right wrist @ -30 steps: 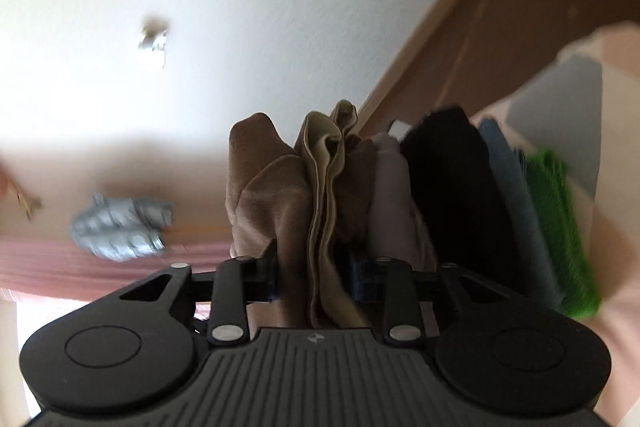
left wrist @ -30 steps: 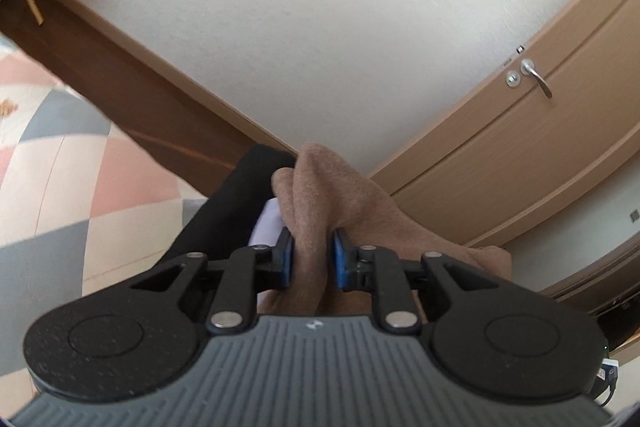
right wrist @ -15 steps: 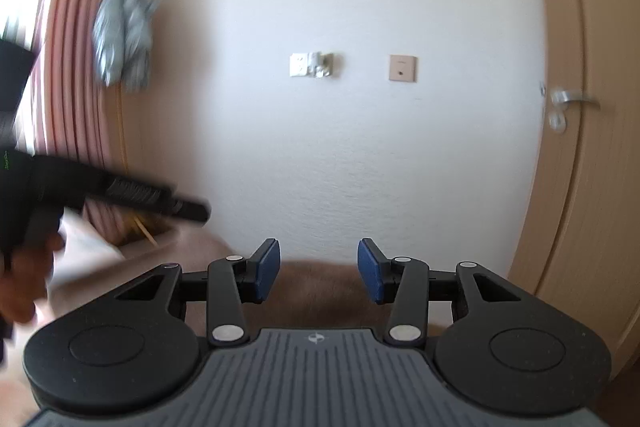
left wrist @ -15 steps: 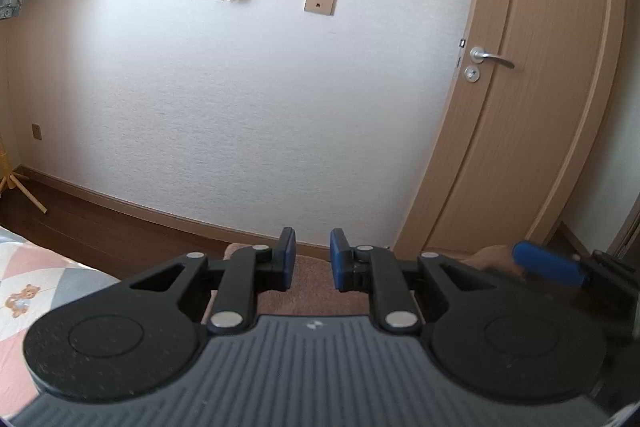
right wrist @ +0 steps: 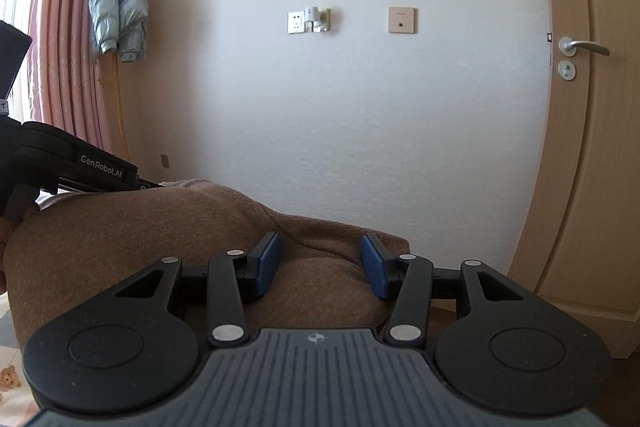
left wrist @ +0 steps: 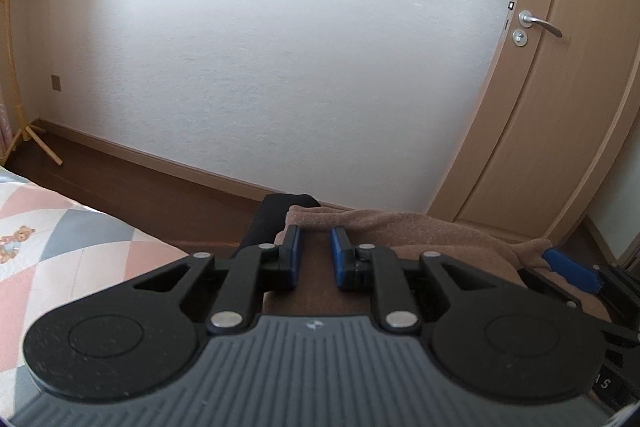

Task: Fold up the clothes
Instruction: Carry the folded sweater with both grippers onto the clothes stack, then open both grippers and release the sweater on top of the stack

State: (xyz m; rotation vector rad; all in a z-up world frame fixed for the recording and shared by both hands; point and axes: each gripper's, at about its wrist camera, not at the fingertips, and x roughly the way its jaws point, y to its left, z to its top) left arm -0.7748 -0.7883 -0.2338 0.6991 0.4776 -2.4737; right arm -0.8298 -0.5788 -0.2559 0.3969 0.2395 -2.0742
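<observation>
The brown fleece garment (right wrist: 132,239) is lying in a soft, rumpled heap. The left tongs (left wrist: 314,257) are hovering narrowly parted above it, gripping nothing. The right tongs (right wrist: 322,265) are gaping wide, empty too.

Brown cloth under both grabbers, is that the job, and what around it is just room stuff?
Part of the job:
- brown garment
- black garment next to it
- left gripper, open
- right gripper, open

Just lying about:
- blue jacket hanging up
- pink curtain
- door
- wall socket
- patterned quilt
</observation>
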